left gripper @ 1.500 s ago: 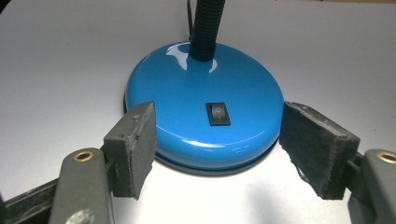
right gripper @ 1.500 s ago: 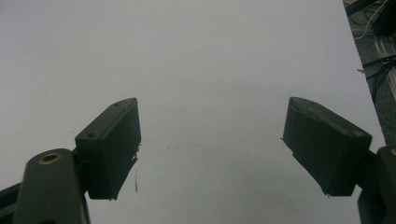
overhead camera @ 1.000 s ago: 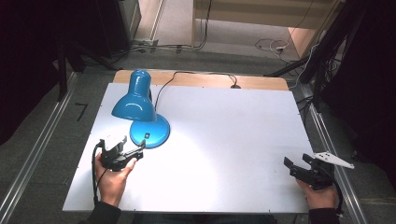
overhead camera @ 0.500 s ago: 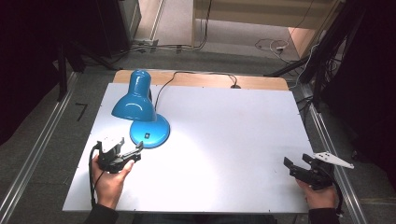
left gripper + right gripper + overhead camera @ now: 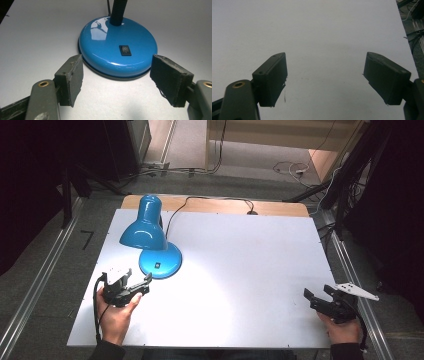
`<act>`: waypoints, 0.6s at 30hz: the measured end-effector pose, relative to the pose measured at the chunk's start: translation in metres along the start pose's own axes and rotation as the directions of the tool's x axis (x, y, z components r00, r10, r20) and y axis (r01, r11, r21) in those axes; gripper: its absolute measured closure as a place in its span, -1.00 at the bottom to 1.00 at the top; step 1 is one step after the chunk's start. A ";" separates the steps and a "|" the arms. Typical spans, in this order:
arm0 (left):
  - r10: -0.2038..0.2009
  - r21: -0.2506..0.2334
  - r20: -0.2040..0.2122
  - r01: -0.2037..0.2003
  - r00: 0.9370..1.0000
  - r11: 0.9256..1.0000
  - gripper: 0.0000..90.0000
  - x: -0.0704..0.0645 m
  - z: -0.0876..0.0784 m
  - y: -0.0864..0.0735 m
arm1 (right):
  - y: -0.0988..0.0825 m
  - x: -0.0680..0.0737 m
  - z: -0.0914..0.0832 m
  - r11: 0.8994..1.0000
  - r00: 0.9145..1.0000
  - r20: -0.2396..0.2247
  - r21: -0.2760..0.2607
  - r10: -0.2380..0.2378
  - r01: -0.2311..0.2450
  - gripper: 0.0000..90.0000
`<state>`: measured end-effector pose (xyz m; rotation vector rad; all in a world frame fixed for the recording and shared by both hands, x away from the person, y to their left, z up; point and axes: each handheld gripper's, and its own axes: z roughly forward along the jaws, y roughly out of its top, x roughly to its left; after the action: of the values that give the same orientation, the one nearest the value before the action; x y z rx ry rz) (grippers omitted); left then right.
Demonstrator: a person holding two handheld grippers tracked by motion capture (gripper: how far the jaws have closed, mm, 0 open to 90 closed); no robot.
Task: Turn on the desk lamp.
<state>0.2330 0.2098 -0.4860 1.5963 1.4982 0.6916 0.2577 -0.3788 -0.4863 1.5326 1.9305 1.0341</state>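
A blue desk lamp [image 5: 148, 229] stands lit at the left of the white table [image 5: 250, 250], its shade bent down over its round base [image 5: 161, 262]. The base [image 5: 117, 45] carries a black rocker switch [image 5: 125, 50]. My left gripper [image 5: 137, 282] rests just in front of the base, held by a hand. In the left gripper view my left gripper [image 5: 116, 76] is open, its jaws a short way off the base's near rim, nothing between them. My right gripper [image 5: 317, 295] sits at the table's front right corner, and in its own view my right gripper [image 5: 324, 78] is open over bare table.
The lamp's black cord [image 5: 210, 200] runs back over the wooden strip [image 5: 280, 208] at the table's far edge. Metal rails [image 5: 45, 270] flank the table on the floor. A wide stretch of white tabletop lies between the two grippers.
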 end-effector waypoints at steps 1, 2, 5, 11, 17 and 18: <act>-0.001 -0.001 -0.001 0.001 1.000 1.000 -0.39 0.000 -0.001 0.000 | 0.000 0.000 0.000 1.000 1.000 0.000 0.000 0.000 0.000 -0.61; -0.001 0.001 -0.002 0.001 1.000 1.000 -0.39 0.001 -0.002 0.000 | 0.000 0.000 0.000 1.000 1.000 0.000 0.000 0.000 0.000 -0.61; -0.006 -0.003 -0.004 0.006 1.000 1.000 -0.39 0.003 -0.005 -0.001 | 0.000 0.000 0.000 1.000 1.000 0.002 0.001 0.006 -0.006 -0.61; -0.015 -0.004 -0.024 0.015 1.000 1.000 -0.39 0.012 -0.015 -0.005 | 0.000 0.000 0.000 1.000 1.000 0.002 0.001 0.001 -0.001 -0.61; -0.030 0.007 -0.045 0.030 0.999 1.000 -0.39 0.022 -0.023 -0.010 | 0.000 0.001 0.000 1.000 1.000 0.004 0.002 0.001 -0.001 -0.61; -0.032 0.006 -0.048 0.033 0.998 0.999 -0.39 0.023 -0.024 -0.011 | 0.000 0.001 0.000 1.000 1.000 0.003 0.002 -0.001 0.001 -0.61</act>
<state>0.2105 0.2366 -0.4861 1.5671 1.5590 0.7112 0.2577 -0.3780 -0.4865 1.5328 1.9302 1.0291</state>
